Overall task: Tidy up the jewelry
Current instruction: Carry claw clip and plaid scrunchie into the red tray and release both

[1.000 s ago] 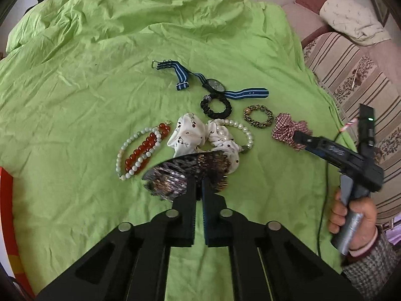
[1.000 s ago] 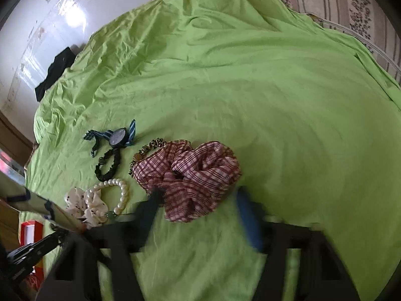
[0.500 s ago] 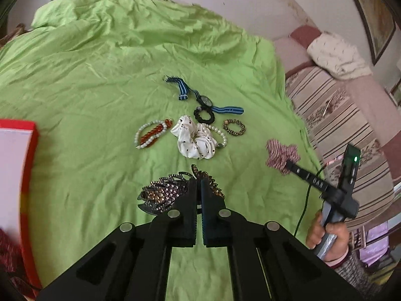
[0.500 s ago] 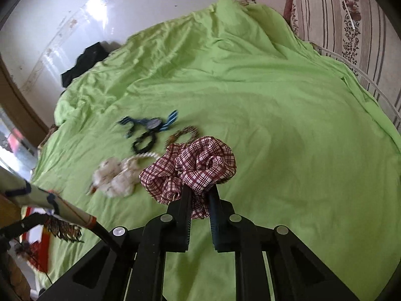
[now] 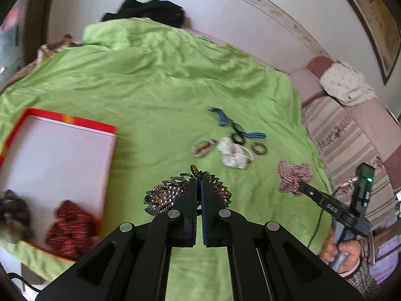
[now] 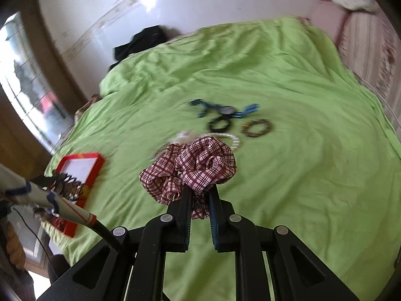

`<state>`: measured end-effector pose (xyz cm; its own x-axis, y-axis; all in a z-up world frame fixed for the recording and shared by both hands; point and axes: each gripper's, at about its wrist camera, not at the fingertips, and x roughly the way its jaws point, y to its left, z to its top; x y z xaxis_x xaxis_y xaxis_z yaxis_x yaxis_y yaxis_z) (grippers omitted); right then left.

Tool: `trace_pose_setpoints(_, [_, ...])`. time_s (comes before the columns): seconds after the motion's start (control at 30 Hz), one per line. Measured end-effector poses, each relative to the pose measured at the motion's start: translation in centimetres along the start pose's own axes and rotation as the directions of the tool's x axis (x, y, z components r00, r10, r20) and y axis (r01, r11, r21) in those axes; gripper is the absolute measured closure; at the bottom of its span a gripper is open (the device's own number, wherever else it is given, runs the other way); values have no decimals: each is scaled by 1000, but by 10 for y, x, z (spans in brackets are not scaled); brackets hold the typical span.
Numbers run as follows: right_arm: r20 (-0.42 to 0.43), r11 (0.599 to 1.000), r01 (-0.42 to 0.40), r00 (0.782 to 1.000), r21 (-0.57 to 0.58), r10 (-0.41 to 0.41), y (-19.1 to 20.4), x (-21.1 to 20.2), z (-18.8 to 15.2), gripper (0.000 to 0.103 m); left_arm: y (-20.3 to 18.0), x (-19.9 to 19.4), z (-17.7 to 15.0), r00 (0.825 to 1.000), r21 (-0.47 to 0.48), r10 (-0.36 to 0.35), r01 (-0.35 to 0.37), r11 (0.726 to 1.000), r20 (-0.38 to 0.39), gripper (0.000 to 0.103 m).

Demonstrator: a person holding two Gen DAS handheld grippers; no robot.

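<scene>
Plaid scrunchie (image 6: 193,168) pinched between right gripper (image 6: 200,193) jaws, held aloft.

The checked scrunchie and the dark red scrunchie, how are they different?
The checked scrunchie is pale with dark red lines; the dark red scrunchie is deep red all over. The checked one is up in the right gripper; the dark red one lies in the red-edged box. Both are ruffled cloth.

Red-rimmed box (image 5: 62,155) cut off at left edge, its contents blurred
</scene>
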<state>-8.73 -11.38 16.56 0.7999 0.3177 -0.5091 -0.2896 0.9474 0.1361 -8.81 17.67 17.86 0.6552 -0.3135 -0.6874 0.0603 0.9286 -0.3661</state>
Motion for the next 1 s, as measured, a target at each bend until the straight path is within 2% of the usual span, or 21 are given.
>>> trace_pose_setpoints(0.23, [-76, 989, -110, 992, -101, 102, 82, 30, 4, 89, 78, -25, 17, 990, -61, 137, -135, 989, 32, 101])
trace_pose_setpoints(0.37, [-133, 971, -194, 976, -142, 175, 138, 61, 11, 89, 126, -32, 36, 980, -125, 193, -186, 975, 47, 101])
trace_pose_setpoints(0.57, [-210, 942, -270, 951, -200, 228, 219, 121, 21, 89, 191, -17, 74, 951, -191, 306, -292, 937, 47, 101])
trace_pose_setpoints(0.77, [-291, 925, -299, 929, -233, 227, 277, 186, 26, 89, 249, 13, 102, 916, -230, 401, -388, 893, 11, 101])
trace_pose_setpoints(0.9, [-326, 922, -296, 922, -248, 208, 299, 224, 25, 89, 277, 29, 104, 904, -258, 427, -418, 871, -23, 101])
trace_pose_setpoints(1.0, [-346, 924, -285, 919, -253, 188, 308, 245, 23, 89, 291, 36, 102, 905, -281, 424, -416, 865, -35, 99])
